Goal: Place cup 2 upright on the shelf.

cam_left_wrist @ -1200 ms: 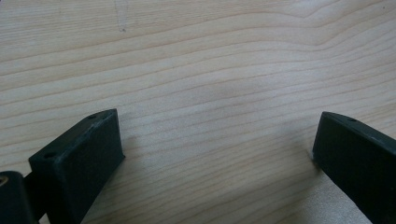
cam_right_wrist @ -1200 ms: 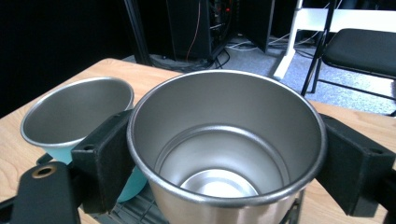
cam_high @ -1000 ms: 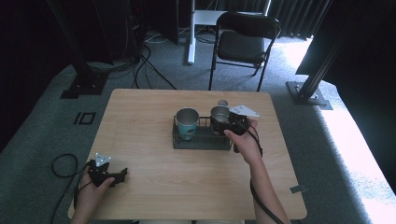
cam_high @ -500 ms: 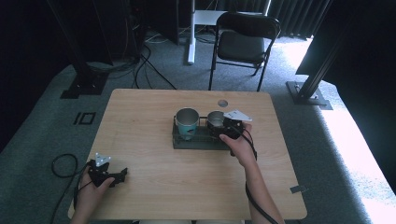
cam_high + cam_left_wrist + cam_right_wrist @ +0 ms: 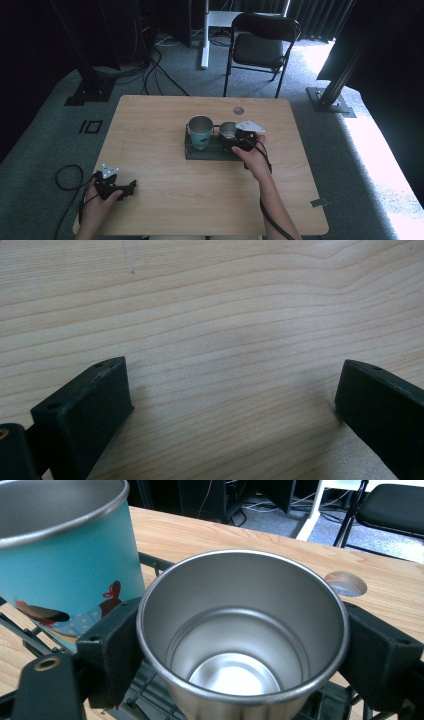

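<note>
A plain steel cup (image 5: 240, 640) stands upright between my right gripper's (image 5: 240, 645) jaws, which press on both its sides over a black wire rack (image 5: 150, 700). From above, the steel cup (image 5: 228, 131) sits at the rack's (image 5: 195, 154) right end with my right gripper (image 5: 239, 139) around it. A teal cup with a cartoon print (image 5: 65, 575) stands on the rack just left of it, also seen from above as the teal cup (image 5: 200, 132). My left gripper (image 5: 131, 188) rests near the table's front left corner, jaws wide apart over bare wood (image 5: 225, 340).
The wooden table (image 5: 150, 125) has a round cable hole (image 5: 238, 110) behind the rack. A black folding chair (image 5: 260, 47) stands beyond the far edge. Cables and stand bases lie on the grey floor at left and right.
My right gripper has carried the steel cup down and slightly left, from above the rack's right end onto the rack beside the teal cup. The left gripper has stayed still.
</note>
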{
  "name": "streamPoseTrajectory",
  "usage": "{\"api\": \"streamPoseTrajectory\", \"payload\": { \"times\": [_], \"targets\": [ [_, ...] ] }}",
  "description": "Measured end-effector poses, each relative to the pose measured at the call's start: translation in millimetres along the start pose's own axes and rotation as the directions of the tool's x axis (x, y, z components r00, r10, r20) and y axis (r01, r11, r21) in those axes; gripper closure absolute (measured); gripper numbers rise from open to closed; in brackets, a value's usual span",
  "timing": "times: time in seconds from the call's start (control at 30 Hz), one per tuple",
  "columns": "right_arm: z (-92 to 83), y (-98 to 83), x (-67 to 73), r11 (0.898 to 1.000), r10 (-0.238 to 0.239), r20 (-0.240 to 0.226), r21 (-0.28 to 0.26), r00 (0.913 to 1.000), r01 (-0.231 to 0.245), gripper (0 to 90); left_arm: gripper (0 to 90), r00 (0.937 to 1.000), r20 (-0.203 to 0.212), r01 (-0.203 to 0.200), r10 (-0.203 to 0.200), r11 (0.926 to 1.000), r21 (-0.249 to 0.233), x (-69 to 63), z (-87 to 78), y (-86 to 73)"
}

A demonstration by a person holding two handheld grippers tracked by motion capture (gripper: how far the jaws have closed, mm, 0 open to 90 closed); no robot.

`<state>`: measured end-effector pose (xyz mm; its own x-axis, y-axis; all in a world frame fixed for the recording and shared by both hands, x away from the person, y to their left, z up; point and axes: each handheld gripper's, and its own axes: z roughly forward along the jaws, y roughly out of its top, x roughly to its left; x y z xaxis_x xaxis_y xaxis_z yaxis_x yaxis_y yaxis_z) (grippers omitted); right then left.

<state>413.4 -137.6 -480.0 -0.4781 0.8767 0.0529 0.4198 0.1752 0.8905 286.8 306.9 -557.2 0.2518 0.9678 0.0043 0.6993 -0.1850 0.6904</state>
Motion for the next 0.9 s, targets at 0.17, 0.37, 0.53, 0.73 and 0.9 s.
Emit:
{"api": "streamPoseTrajectory", "payload": {
  "times": [0.17, 0.37, 0.53, 0.73, 0.9],
  "targets": [
    [-1.2, -1.2, 0.3, 1.0, -0.019, -0.01, 0.009, 0.9998, 0.019, 13.7, 2.3, 1.0, 0.0, 0.0, 0.0, 1.0, 0.0, 0.0, 0.0, 0.0],
    [-6.0, 0.6, -0.1, 1.0, -0.01, -0.032, 0.018, 0.9994, 0.011, 11.5, 2.3, 1.0, 0.0, 0.0, 0.0, 1.0, 0.0, 0.0, 0.0, 0.0],
    [-13.7, 1.2, -4.1, 1.0, 0.004, -0.049, -0.001, 0.9988, -0.004, 10.9, 2.3, 1.0, 0.0, 0.0, 0.0, 1.0, 0.0, 0.0, 0.0, 0.0],
    [-24.2, -0.5, -9.5, 1.0, -0.012, -0.059, -0.008, 0.9982, 0.012, 10.9, 2.3, 1.0, 0.0, 0.0, 0.0, 1.0, 0.0, 0.0, 0.0, 0.0],
    [-33.4, -3.3, -14.7, 1.0, -0.009, -0.049, -0.016, 0.9988, 0.008, 10.9, 2.3, 1.0, 0.0, 0.0, 0.0, 1.0, 0.0, 0.0, 0.0, 0.0]
  ]
}}
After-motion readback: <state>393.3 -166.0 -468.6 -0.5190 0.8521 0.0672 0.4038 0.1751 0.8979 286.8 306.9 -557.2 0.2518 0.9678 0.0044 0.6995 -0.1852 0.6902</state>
